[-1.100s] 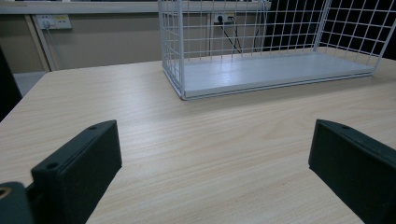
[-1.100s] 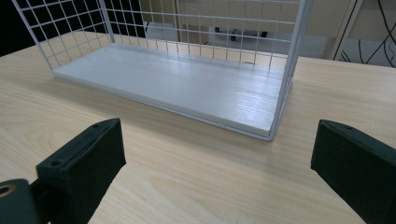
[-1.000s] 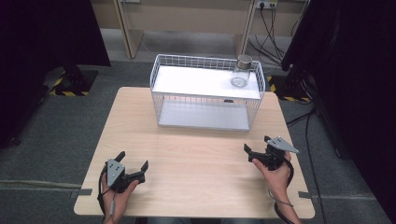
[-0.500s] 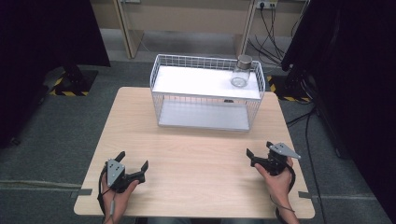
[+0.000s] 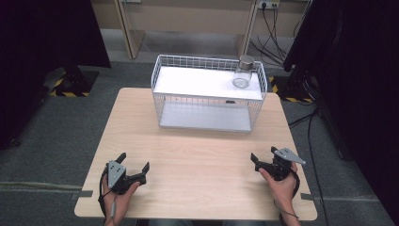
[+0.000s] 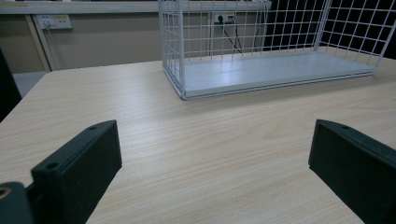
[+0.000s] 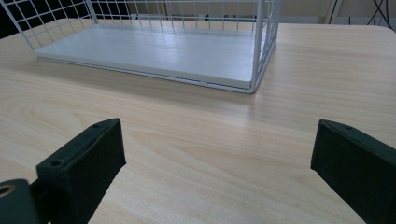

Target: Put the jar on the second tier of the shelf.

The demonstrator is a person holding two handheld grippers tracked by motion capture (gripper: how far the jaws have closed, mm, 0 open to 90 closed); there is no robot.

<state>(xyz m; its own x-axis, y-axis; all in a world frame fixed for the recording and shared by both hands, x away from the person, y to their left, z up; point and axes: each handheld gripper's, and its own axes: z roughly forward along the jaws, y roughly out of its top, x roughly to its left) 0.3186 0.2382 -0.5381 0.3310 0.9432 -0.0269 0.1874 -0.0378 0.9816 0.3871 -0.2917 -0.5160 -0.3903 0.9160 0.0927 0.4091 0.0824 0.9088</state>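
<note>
High view: my left claw (image 5: 135, 165) at 7 o'clock, right claw (image 5: 263, 157) at 5, both spread, empty; jar (image 5: 243, 71) on rack (image 5: 207, 82) at 12.

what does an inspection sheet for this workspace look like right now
surface: light wood table, bare between the claws and the rack
job's things: white wire rack at the far middle of the table; glass jar with a metal lid upright on the rack's top shelf, right end; lower shelf bare
clutter: nothing seen
grippers: left claw and right claw low over the near edge, jaws wide apart, holding nothing
cables: a cable trails from the left claw; loose cables on the floor behind the table
surroundings: grey floor, wall sockets, black curtains either side
</note>
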